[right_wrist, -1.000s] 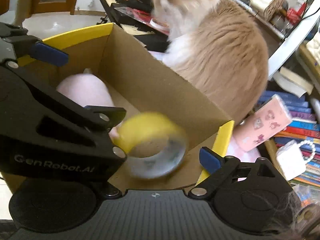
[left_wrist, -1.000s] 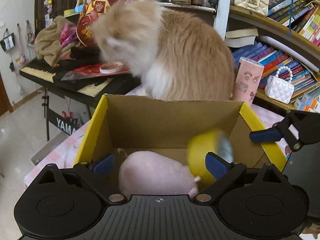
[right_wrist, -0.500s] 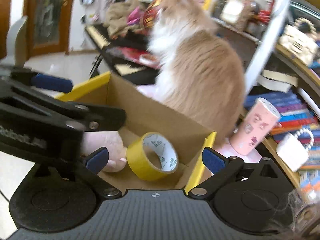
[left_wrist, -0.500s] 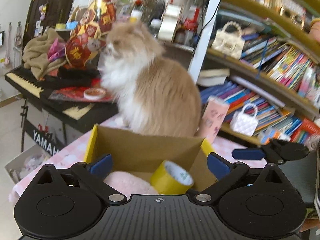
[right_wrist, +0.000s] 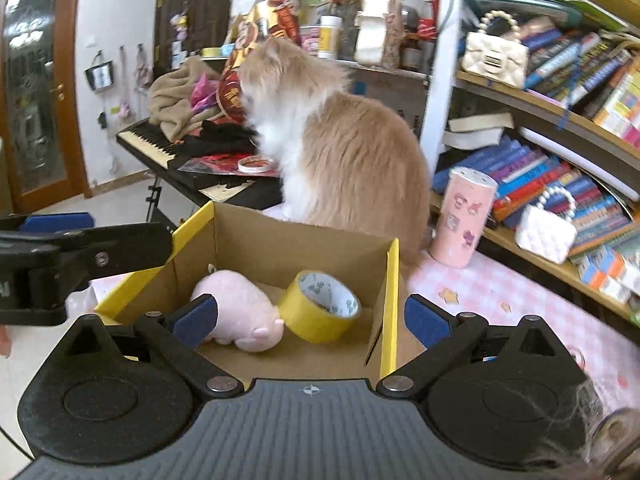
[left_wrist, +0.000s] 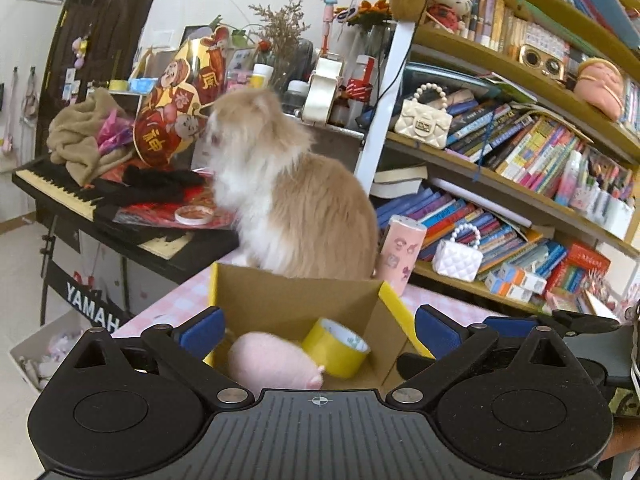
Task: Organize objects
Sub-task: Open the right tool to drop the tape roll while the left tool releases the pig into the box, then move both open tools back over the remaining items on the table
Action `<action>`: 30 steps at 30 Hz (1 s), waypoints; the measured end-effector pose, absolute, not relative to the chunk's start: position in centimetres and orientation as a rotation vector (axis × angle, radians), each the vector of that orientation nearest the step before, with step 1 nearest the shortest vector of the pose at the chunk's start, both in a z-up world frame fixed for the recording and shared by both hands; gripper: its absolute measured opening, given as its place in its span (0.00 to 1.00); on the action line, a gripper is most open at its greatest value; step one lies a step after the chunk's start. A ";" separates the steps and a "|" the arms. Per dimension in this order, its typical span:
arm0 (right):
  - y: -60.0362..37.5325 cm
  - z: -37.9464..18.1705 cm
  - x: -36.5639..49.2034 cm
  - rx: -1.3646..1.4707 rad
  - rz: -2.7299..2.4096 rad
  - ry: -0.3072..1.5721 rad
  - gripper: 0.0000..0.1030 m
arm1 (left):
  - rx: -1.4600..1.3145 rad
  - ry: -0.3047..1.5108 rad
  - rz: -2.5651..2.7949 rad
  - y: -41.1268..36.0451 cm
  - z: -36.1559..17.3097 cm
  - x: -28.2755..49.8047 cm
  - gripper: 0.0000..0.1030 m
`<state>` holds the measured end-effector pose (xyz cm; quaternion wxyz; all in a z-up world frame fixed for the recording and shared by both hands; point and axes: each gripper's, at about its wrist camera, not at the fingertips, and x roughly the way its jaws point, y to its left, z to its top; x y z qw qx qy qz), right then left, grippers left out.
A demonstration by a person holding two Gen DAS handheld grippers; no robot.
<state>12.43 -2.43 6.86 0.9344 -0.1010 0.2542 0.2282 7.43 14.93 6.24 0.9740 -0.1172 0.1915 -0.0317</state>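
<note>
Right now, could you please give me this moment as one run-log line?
box: holds pink plush, yellow tape roll | left gripper: open, empty | right gripper: open, empty | cat: behind box

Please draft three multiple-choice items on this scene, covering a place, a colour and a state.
1. Where does the fluffy tan-and-white cat sit?
A. inside the box
B. behind the box
C. on the floor

2. What colour is the roll of tape in the open cardboard box?
A. yellow
B. blue
C. red

3. How is the right hand-held gripper?
A. shut on the tape
B. shut on the pink plush pig
C. open, empty

Key: B, the cat rises beyond the box's far wall; A, the tape's band is yellow; C, the pads stand wide apart, gripping nothing.
</note>
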 end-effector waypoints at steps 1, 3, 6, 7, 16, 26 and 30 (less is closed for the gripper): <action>-2.4 6.7 11.7 -0.196 0.454 0.521 0.98 | -0.229 0.392 -0.060 15.0 6.1 6.8 0.99; -2.4 6.1 10.1 -0.177 0.427 0.528 0.98 | -0.219 0.407 -0.054 15.3 5.7 5.8 0.99; -2.2 5.1 8.0 -0.154 0.380 0.554 0.98 | -0.207 0.440 -0.032 15.5 4.7 4.3 0.99; -2.2 4.6 7.2 -0.145 0.365 0.565 0.97 | -0.201 0.454 -0.022 15.6 4.2 3.9 0.99; -1.5 -0.1 1.7 -0.128 0.265 0.686 0.97 | -0.169 0.574 0.027 16.0 0.2 0.0 0.99; -1.1 -2.2 -2.2 -0.188 0.194 0.714 0.97 | -0.141 0.614 -0.018 15.2 -1.1 -2.8 0.99; -1.9 -2.5 -2.9 -0.189 0.148 0.716 0.97 | -0.127 0.631 -0.042 14.6 -1.5 -2.9 0.99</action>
